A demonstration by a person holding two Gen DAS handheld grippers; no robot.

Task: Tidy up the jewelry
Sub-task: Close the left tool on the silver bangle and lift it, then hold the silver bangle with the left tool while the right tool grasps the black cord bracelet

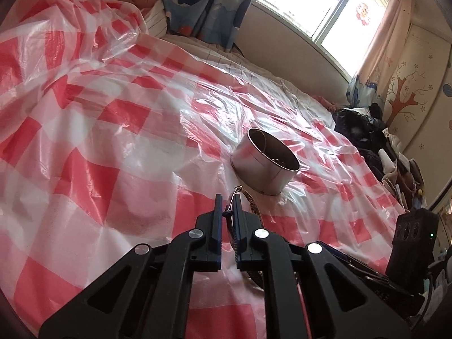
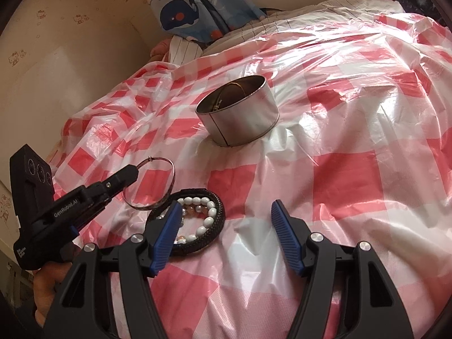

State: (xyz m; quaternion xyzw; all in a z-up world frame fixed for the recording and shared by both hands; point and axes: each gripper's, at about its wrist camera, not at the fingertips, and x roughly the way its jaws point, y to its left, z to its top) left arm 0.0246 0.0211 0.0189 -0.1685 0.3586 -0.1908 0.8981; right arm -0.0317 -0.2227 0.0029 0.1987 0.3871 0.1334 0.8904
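Saw L gripper (image 2: pixel 135 171) pinched on thin silver bangle (image 2: pixel 149 186), fingers narrow, ring held up on edge off the sheet (image 2: pixel 353 169), just left of the bracelet pile. In L wrist view, same gripper (image 1: pixel 228 202) w/ bangle (image 1: pixel 236 195) wire caught between the pads, small dark bead showing in the gap. R gripper (image 2: pixel 226 209) spread wide, gripping nothing, hung low over red/white check plastic sheet; blue pads (image 2: pixel 166 234) ribbed, left pad overlapping the pile. Pile on sheet: black braided bracelet (image 2: pixel 217 223) lying flat, white bead bracelet (image 2: pixel 203 212) inside its loop, some orange-ish beads (image 2: pixel 195 208) there too, partly hidden by the pad. Tin (image 2: pixel 240 115) round, metal, open top, upright on sheet beyond the pile, well apart from it; gold-tone piece (image 2: pixel 234 87) already inside, kind can't tell. In L wrist view tin (image 1: pixel 265 163) straight ahead of fingertips, near. Whale-print curtain (image 2: pixel 180 14) at back by wall, window (image 1: pixel 325 5) bright in L view, dark clutter (image 1: pixel 364 130) at bed edge far R.
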